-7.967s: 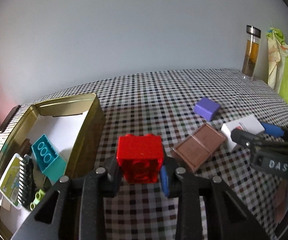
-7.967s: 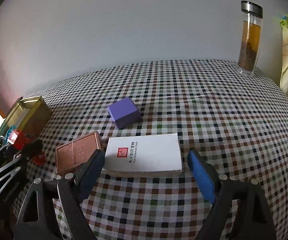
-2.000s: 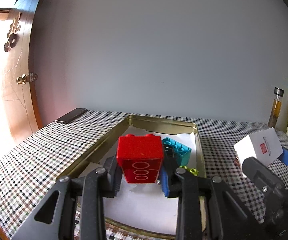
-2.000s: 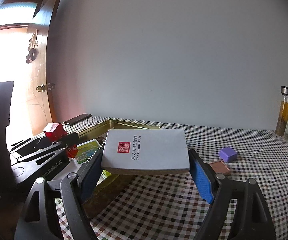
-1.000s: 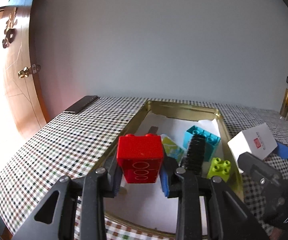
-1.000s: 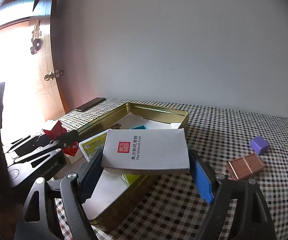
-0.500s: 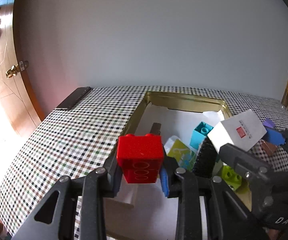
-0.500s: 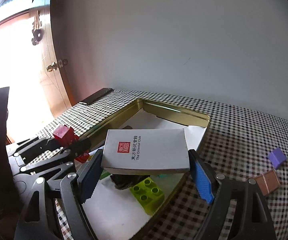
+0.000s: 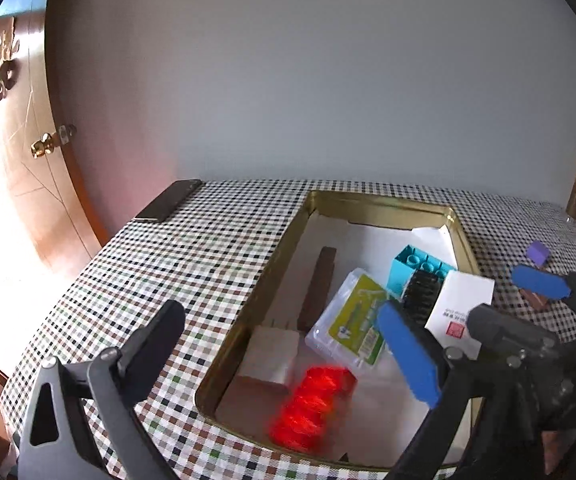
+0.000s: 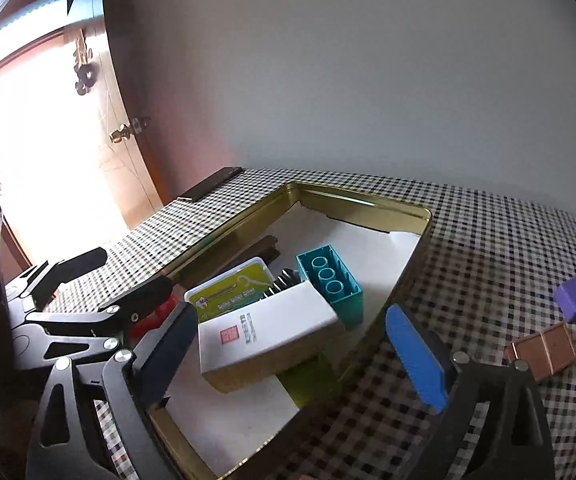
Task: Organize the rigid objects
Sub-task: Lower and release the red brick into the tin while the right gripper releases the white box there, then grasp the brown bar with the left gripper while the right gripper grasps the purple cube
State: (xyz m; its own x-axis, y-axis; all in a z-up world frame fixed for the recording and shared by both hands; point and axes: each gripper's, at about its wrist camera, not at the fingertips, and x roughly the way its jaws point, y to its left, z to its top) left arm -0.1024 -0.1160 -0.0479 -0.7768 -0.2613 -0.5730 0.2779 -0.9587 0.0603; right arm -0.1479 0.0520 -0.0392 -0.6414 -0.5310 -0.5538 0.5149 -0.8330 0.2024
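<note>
A gold tin [image 9: 380, 202] sits on the checked tablecloth. My left gripper [image 9: 284, 344] hangs over the tin's near end, its jaws opening with nothing between them. Below it the red brick [image 9: 312, 408] is a blur, loose inside the tin. My right gripper [image 10: 292, 352] is over the tin's right side, jaws opening. The white box [image 10: 264, 332] lies tilted between the right gripper's fingers, free of the pads, on top of the things in the tin. In the right wrist view the left gripper [image 10: 116, 276] stands at the left, with the red brick [image 10: 156, 316] partly hidden behind it.
The tin also holds a teal brick [image 10: 330, 284], a green-labelled plastic case [image 10: 228, 292], a black comb [image 9: 422, 292], a dark brown bar [image 9: 318, 284] and a lime brick [image 10: 308, 384]. A purple block [image 10: 572, 300] and a copper bar [image 10: 542, 350] lie to the tin's right. A phone [image 10: 212, 186] lies at the far left edge.
Both grippers have gone from shut to wide open. The red brick has dropped from the left jaws into the tin. The white box has slipped from the right jaws and tilted.
</note>
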